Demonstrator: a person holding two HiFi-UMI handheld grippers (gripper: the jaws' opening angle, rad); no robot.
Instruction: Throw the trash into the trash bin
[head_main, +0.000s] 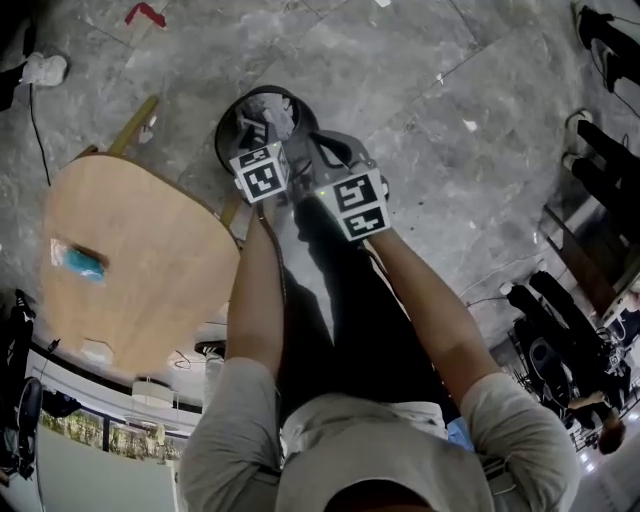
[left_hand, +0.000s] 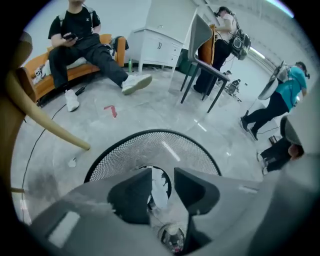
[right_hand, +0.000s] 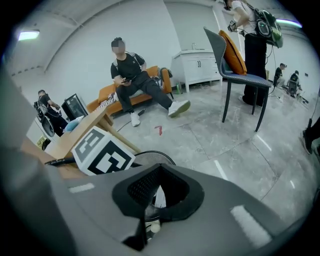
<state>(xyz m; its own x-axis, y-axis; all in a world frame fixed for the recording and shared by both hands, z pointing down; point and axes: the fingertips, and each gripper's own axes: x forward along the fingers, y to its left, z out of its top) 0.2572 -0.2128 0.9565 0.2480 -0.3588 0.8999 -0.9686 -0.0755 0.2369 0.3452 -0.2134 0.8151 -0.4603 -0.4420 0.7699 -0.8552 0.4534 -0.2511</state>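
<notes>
The black mesh trash bin (head_main: 218, 135) stands on the floor (head_main: 450, 100) right ahead of me, its left side close to the wooden counter (head_main: 140, 250). My left hand-held gripper (left_hand: 162, 172) points steeply down over the bin's mouth. Its jaws are spread and pinch nothing. The crumpled trash (head_main: 272, 112) lies below them, inside the bin as far as I can tell. The right hand-held gripper (right_hand: 152, 195) is pressed together and empty, just beside the rim on the right. I judge there is open floor to the right and beyond for drawing back.

Trash bin (head_main: 226, 118) half hidden behind a marker cube (head_main: 261, 171), its contents (head_main: 270, 112) a pale indistinct blur
</notes>
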